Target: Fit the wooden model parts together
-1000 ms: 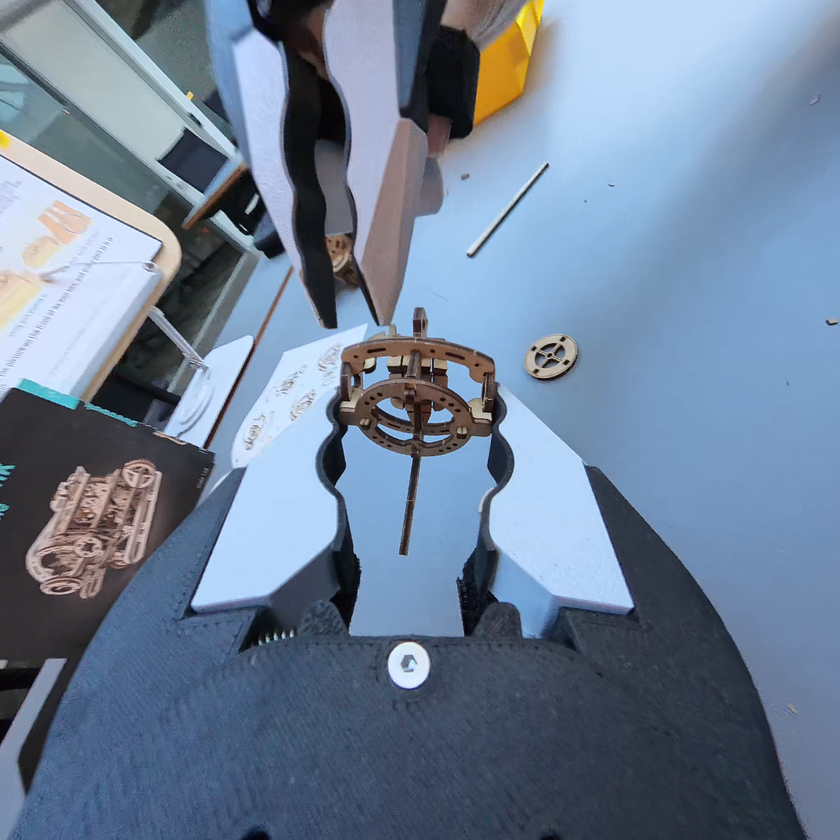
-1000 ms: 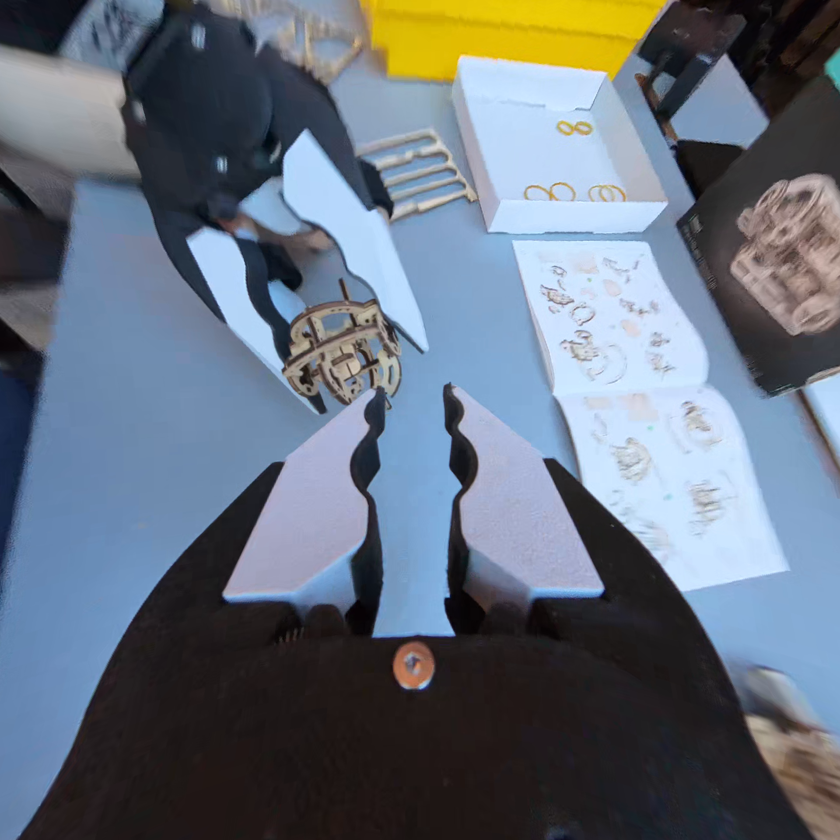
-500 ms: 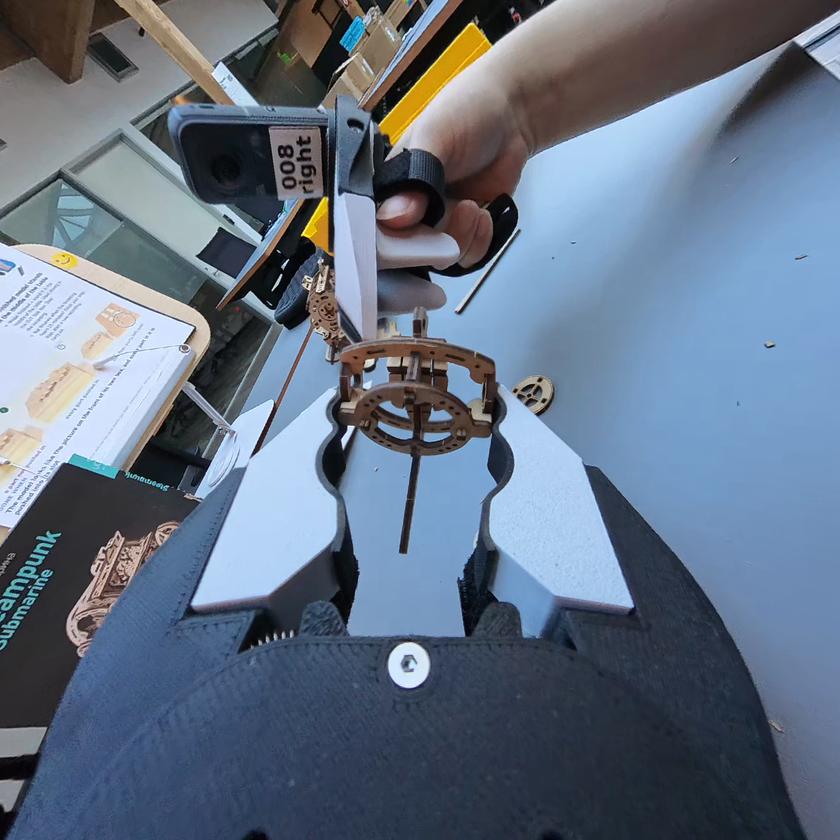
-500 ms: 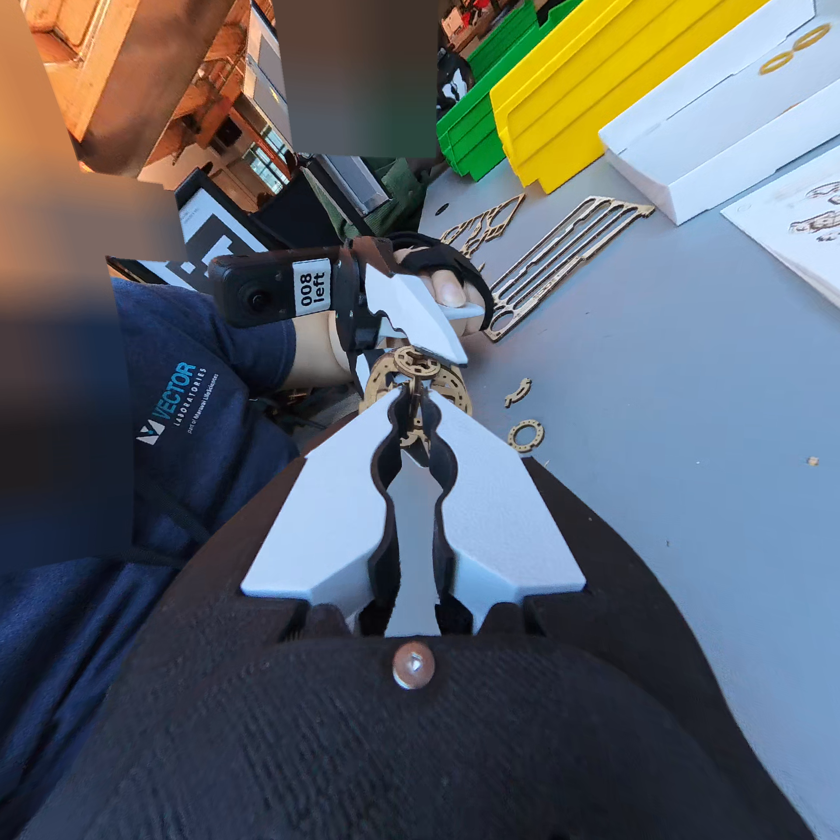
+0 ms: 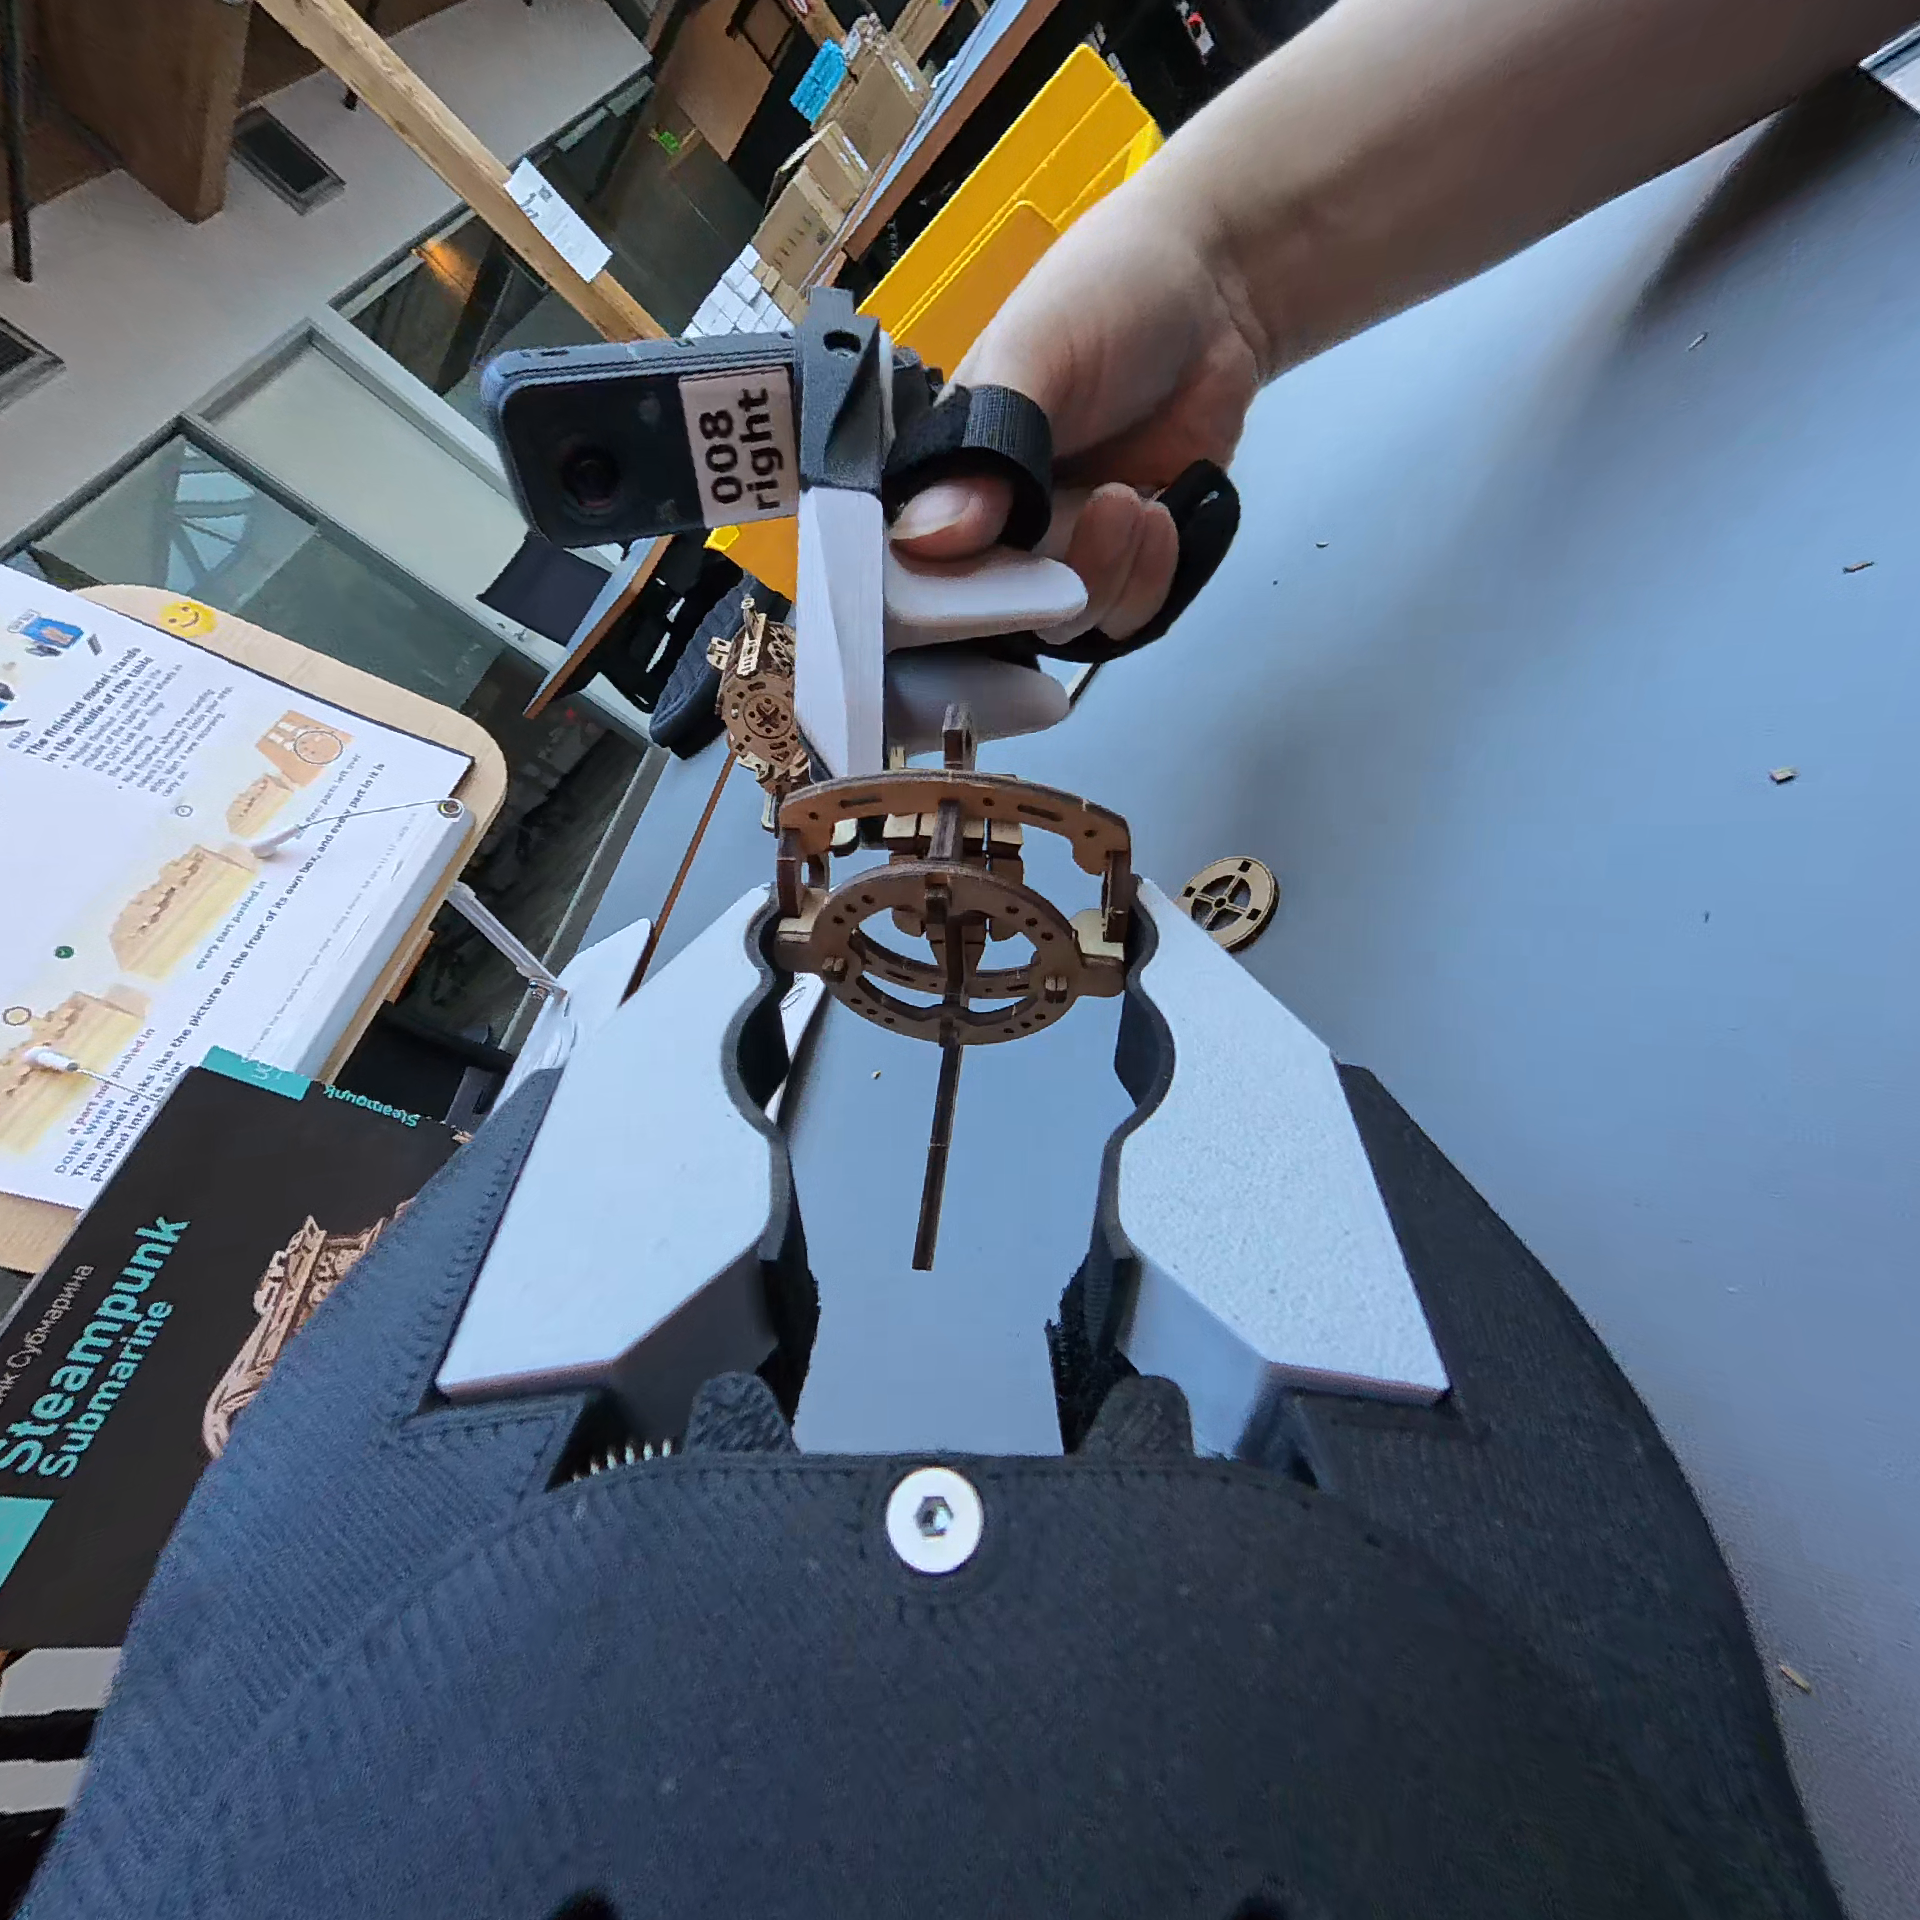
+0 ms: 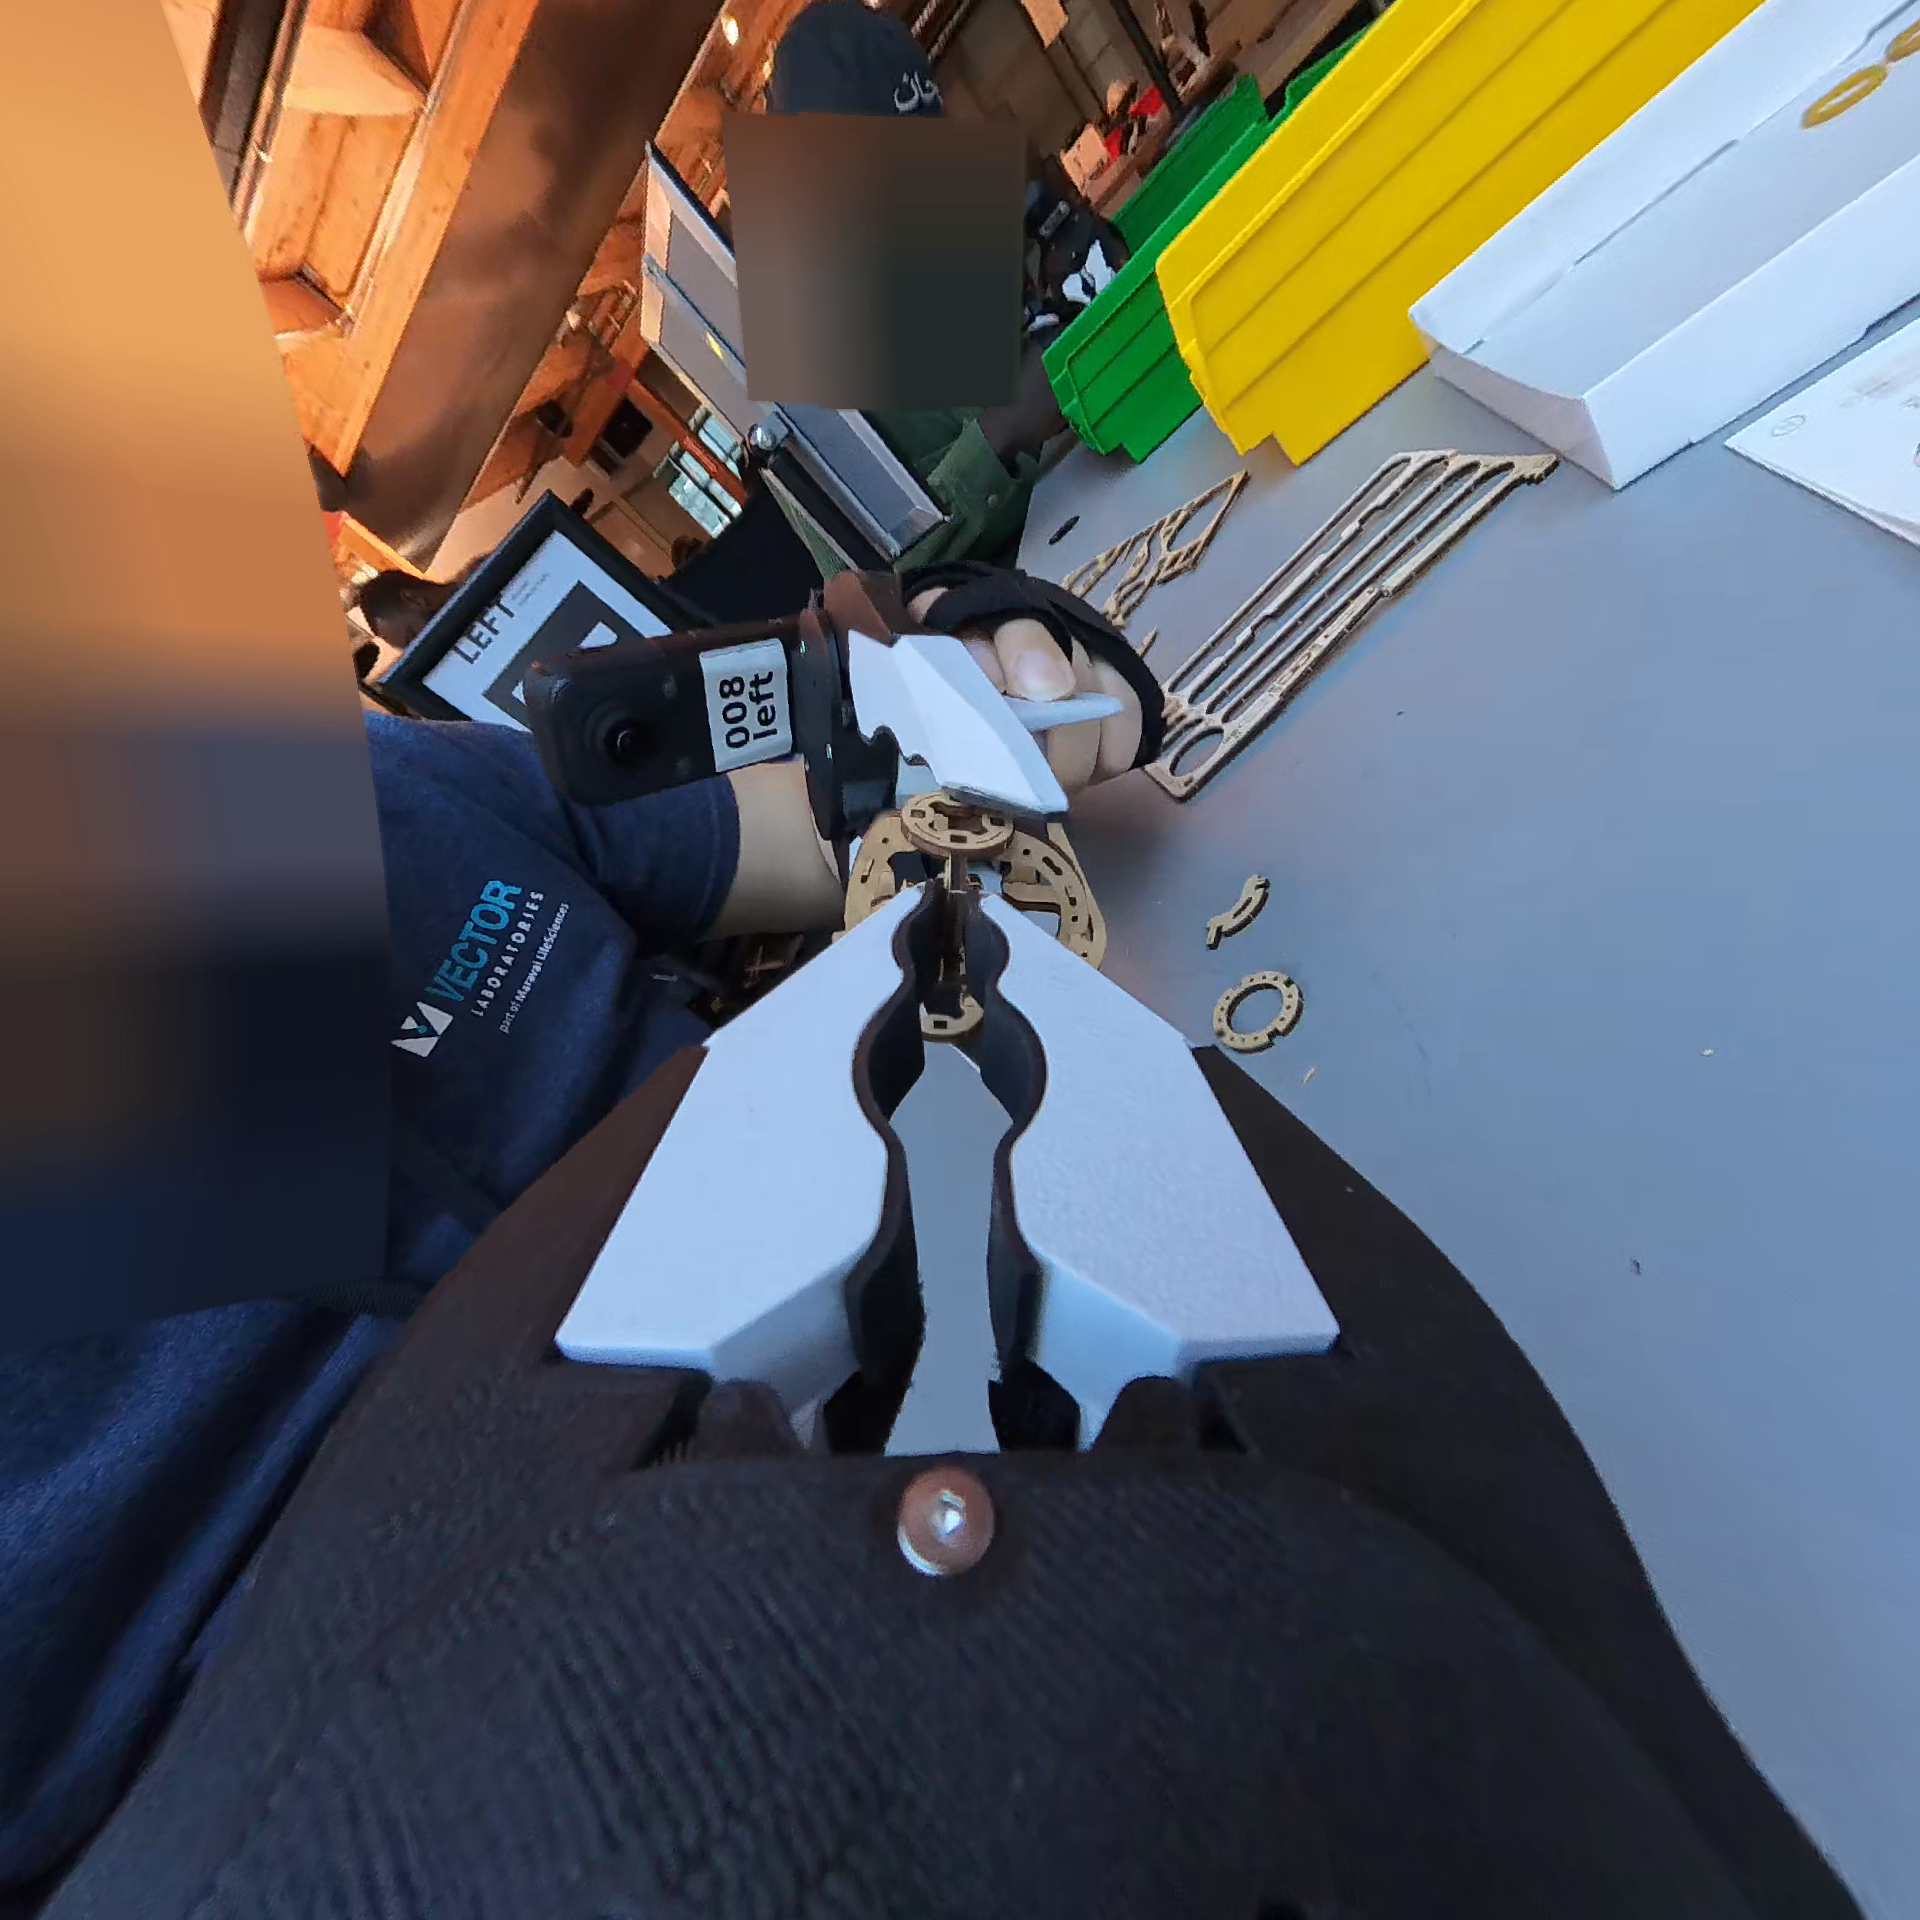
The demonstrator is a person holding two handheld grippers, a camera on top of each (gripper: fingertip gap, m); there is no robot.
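Note:
A round wooden ring assembly [image 5: 1029, 805] is clamped between the fingertips of my left gripper [image 5: 951, 920], held above the grey table [image 5: 1558, 935]. A thin wooden axle [image 5: 935, 1143] runs through its middle toward the camera. My right gripper [image 5: 857, 764] comes down from above onto the assembly's far end. In the right wrist view my right gripper [image 6: 945, 899] is shut on the axle end, with a small toothed disc [image 6: 956, 831] just beyond the tips. The assembly [image 6: 1065, 883] and my left gripper [image 6: 961, 727] show behind it.
A loose wooden wheel [image 5: 1228, 902] lies on the table to the right. A small ring [image 6: 1257, 1010], a curved piece [image 6: 1238, 912], empty wooden sheets [image 6: 1340, 592], yellow bins [image 6: 1403, 260] and a white box [image 6: 1662, 312] lie farther off. An instruction sheet [image 5: 208, 831] and a black box [image 5: 187, 1299] are on the left. Only a small space, under 4 cm, lies between the two pairs of fingers.
My right gripper swung from above the table to level with the assembly and closed on its axle end. My left gripper kept its hold and tilted up.

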